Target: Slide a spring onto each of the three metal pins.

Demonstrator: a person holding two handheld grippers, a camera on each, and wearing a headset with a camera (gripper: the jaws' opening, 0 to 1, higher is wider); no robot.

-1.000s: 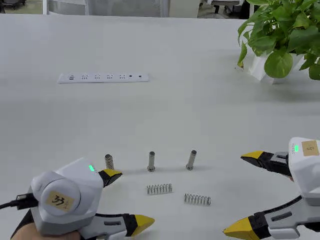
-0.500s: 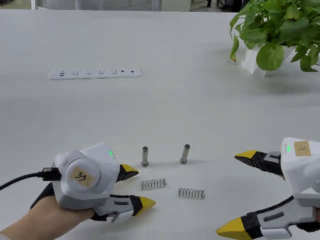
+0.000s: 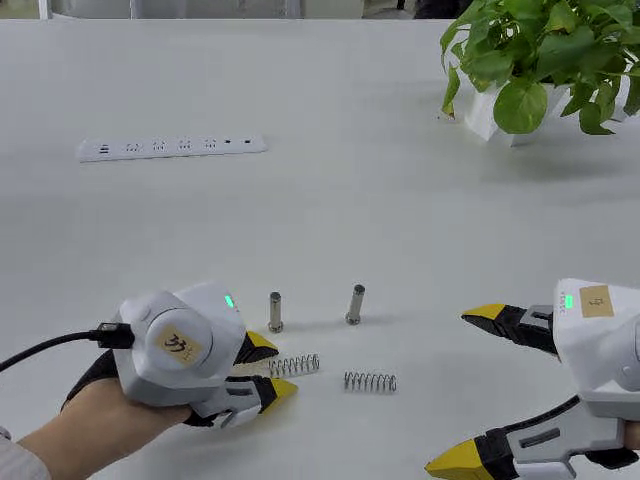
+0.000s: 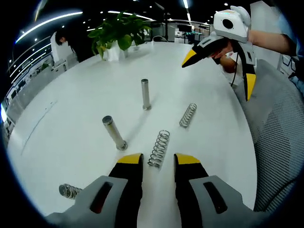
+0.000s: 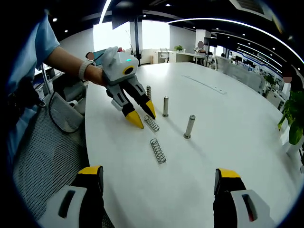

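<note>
Since a second ago the left gripper (image 3: pixel 272 367) is closing in on the nearer spring (image 3: pixel 293 365), lying on the surface (image 3: pixel 330 200) just before a bare pin (image 3: pixel 275 312); its jaws are standing partly open astride the spring's end, holding nothing. The right gripper (image 3: pixel 460 390) is waiting wide open, empty. Pinching gently mid-coil should leave the ends free for threading

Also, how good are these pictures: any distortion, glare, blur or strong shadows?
Head view: sharp, evenly lit, only faint soft shadows beside the pins. Left gripper view: fisheye bends the table into a curve; ceiling lights streak. Right gripper view: same bending, and the window is washed out white.
</note>
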